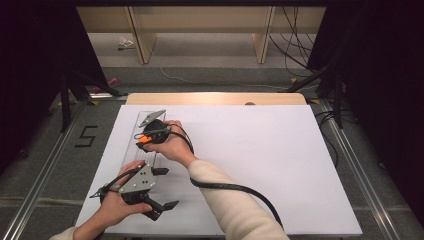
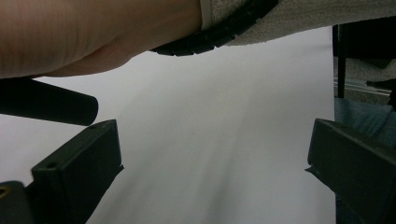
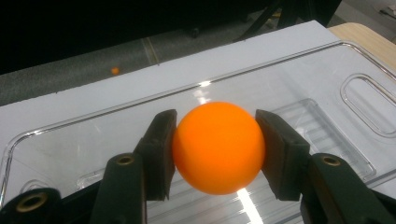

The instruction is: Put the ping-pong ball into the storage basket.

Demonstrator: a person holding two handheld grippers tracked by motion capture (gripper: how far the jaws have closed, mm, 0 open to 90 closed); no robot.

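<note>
An orange ball (image 3: pixel 218 147) sits between the two black jaws of my right gripper (image 3: pixel 215 116), whose pads press on both its sides. The ball hangs just above a long clear plastic tray (image 3: pixel 327 70). From the high view, the right gripper (image 1: pixel 150 135) is over that tray (image 1: pixel 136 131) at the left side of the white board, with a bit of orange ball (image 1: pixel 143 141) showing under the hand. My left gripper (image 1: pixel 167 188) rests near the board's front left, its jaws wide apart and pointing right. In the left gripper view, the left gripper (image 2: pixel 210 135) holds nothing.
The white board (image 1: pixel 250 160) covers the table, with a wooden edge (image 1: pixel 215 98) at the back. The right forearm and its black cable (image 1: pixel 235 187) cross in front of the left gripper. A small orange ball (image 3: pixel 115 70) lies on the floor beyond the board.
</note>
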